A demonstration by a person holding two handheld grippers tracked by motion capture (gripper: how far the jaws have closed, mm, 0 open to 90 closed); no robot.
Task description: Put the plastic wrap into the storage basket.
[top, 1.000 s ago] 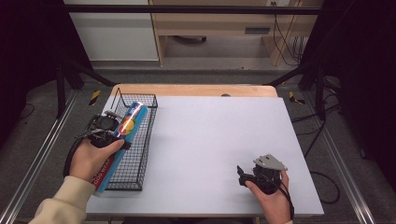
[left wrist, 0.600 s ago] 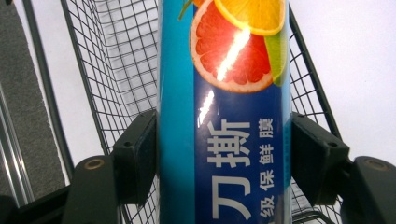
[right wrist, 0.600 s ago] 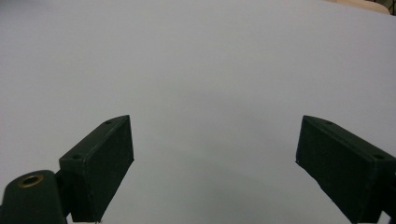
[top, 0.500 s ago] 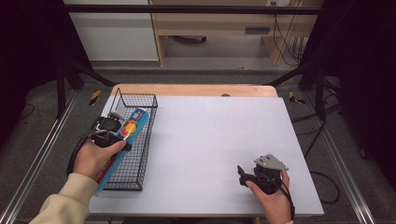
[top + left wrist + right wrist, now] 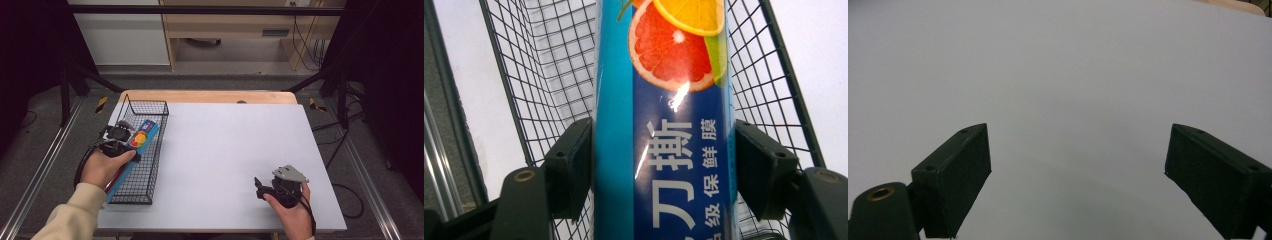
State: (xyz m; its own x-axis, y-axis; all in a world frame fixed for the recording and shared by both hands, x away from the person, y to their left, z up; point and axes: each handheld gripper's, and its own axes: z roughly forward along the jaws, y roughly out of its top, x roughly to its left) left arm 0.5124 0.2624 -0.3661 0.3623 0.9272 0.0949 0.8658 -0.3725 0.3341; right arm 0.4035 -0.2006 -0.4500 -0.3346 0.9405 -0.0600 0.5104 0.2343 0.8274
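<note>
Inside the wire basket (image 5: pixel 150 150), a long blue citrus-printed box (image 5: pixel 664 125) lies clamped.

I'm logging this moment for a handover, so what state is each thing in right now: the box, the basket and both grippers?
Cling film box: gripped at both sides, lying lengthwise in the basket, its far end raised onto the rim.
Wire basket: upright on the table's left edge, open-topped.
Left gripper: shut on the cling film box.
Right gripper: open, holding nothing, above bare white table.
</note>
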